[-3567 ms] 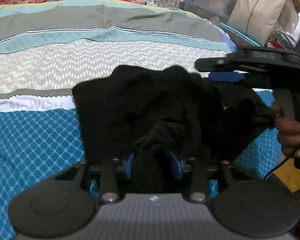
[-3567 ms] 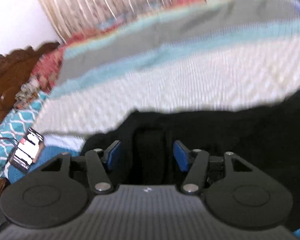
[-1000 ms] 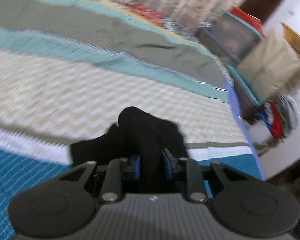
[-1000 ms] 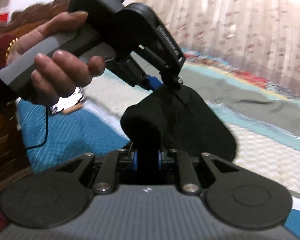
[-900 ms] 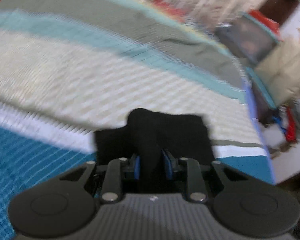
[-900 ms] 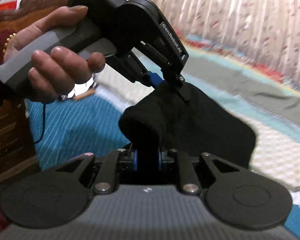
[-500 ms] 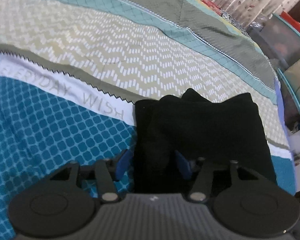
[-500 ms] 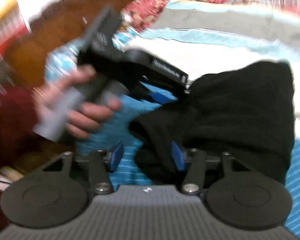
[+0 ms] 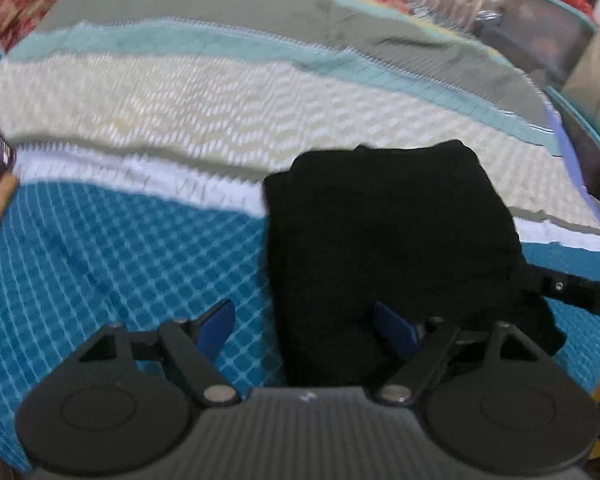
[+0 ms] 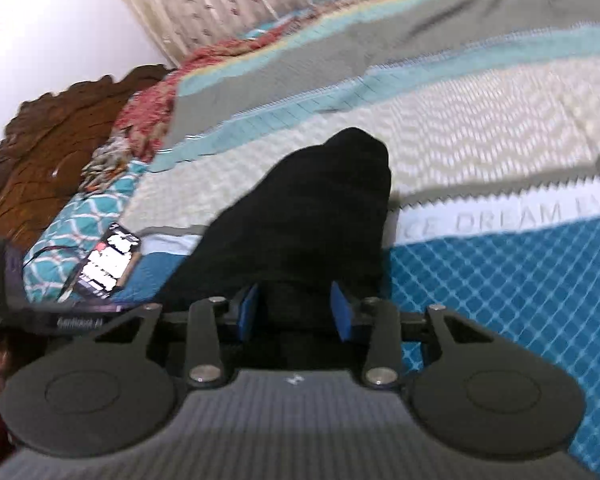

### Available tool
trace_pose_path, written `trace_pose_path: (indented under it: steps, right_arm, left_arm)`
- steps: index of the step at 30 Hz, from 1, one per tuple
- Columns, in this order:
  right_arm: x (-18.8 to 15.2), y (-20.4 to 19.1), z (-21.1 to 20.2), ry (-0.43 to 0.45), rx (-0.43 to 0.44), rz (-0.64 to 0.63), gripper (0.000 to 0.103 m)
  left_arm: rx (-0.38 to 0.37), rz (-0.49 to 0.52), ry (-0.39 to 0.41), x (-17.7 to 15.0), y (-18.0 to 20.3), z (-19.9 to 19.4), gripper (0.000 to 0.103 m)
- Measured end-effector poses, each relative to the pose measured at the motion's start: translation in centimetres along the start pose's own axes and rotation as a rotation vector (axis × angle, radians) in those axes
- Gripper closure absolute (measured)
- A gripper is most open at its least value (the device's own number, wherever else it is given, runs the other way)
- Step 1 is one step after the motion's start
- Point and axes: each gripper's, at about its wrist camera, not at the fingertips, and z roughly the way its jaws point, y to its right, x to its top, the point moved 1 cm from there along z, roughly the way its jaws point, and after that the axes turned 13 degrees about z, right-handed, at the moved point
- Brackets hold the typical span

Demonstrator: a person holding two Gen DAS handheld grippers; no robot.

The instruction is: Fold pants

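Pants (image 9: 388, 240) lie as a compact black bundle on the near blue part of the bedspread (image 9: 100, 264). Left gripper (image 9: 306, 326) is spreading its fingers wide, cloth loose between them. Right gripper (image 10: 295, 312) is narrowing around a fold without visibly pinching. Best withdrawn gently, so no layer drags open.

Home bedroom: bed with striped patterned bedspread (image 9: 220, 92), carved wooden headboard (image 10: 48, 140) far left, curtain (image 10: 228, 0) behind, storage boxes (image 9: 540, 40) far right.
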Motion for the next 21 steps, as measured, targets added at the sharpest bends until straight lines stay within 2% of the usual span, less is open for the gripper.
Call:
trace_pose_path:
  steps: [2, 3, 7, 8, 9, 11, 16, 21]
  right_arm:
    - [-0.4, -0.1, 0.7, -0.004, -0.065, -0.038, 0.060]
    - [-0.5, 0.0, 0.6, -0.004, -0.066, -0.036, 0.060]
    - [0.0, 0.3, -1.0, 0.001, -0.004, -0.011, 0.054]
    - [0.1, 0.6, -1.6, 0.008, 0.027, 0.003, 0.043]
    - [0.2, 1.1, -2.1, 0.017, 0.048, 0.023, 0.024]
    - [0.7, 2.2, -2.7, 0.045, 0.080, 0.076, 0.010]
    - [1.8, 5.2, -0.7, -0.037, 0.144, 0.270, 0.009]
    - [2.5, 5.8, 2.9, -0.152, 0.197, 0.344, 0.009]
  left_arm:
    - [-0.019, -0.041, -0.018, -0.7, -0.7, 1.1, 0.017]
    - [-0.026, -0.067, -0.023, -0.9, -1.0, 1.5, 0.014]
    - [-0.069, -0.099, -0.003, -0.7, -1.7, 0.6, 0.011]
    - [-0.090, -0.112, 0.009, -0.6, -2.0, 0.2, 0.006]
    - [-0.112, -0.128, 0.020, -0.5, -2.4, -0.1, 0.000]
    - [-0.162, -0.172, 0.041, -0.2, -3.2, -0.2, 0.000]
    - [-0.282, -0.297, 0.017, 0.6, -5.0, 1.8, 0.000]
    - [-0.389, -0.358, -0.005, 0.6, -5.5, 5.0, 0.000]
